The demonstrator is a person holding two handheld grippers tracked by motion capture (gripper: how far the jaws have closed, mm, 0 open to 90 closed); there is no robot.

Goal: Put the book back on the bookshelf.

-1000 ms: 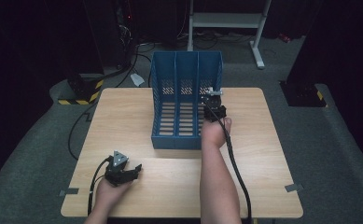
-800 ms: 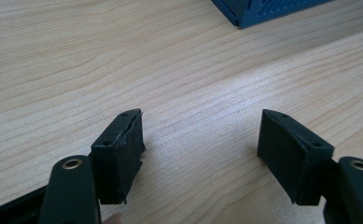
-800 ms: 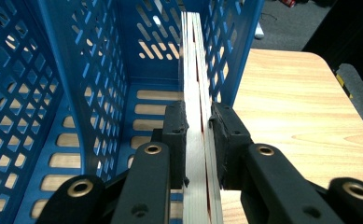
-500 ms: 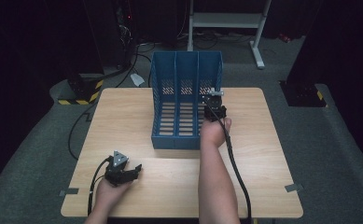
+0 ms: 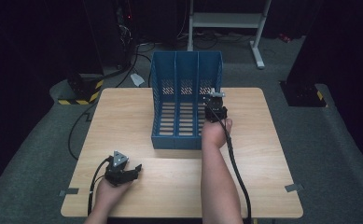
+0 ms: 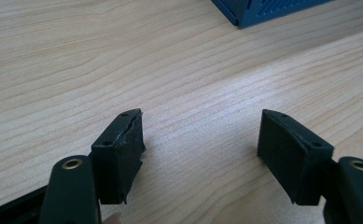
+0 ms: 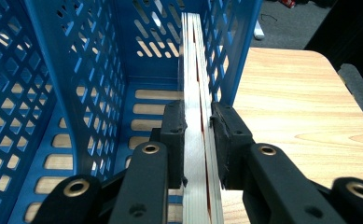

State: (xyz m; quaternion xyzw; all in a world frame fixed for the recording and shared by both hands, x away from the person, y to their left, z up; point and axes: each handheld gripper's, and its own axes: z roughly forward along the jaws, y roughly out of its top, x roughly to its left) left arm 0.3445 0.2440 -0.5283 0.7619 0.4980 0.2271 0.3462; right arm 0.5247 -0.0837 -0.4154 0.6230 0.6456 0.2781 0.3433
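A thin stack of pale, flat items (image 7: 198,116), edge-on and with a red line showing between layers, stands upright in the rightmost compartment of the blue file rack (image 5: 186,100), close against the perforated right wall; what the items are cannot be told; the right gripper (image 7: 198,140) has its fingers (image 7: 175,135) clenched on the near edge of this stack, one pad on each face. In the high view the right gripper (image 5: 215,108) sits at the rack's right front, the hand (image 5: 215,133) behind it and the forearm reaching in from the bottom edge, a black cable (image 5: 237,172) trailing along it.

The rack has three compartments, a slotted floor and latticed dividers; it stands on the light wooden worktop (image 5: 263,140), toward the far middle, its open front facing the person.

The left gripper (image 5: 122,171) rests at the near left of the worktop, well apart from the rack, with a grey three-cornered plate on top; its own view shows the fingers (image 6: 121,154) released, wide apart over bare wood grain with nothing between them, and a corner of the rack (image 6: 263,9) at the upper edge.

Around the worktop lies grey carpet (image 5: 333,140); a white metal frame (image 5: 226,21) stands beyond.
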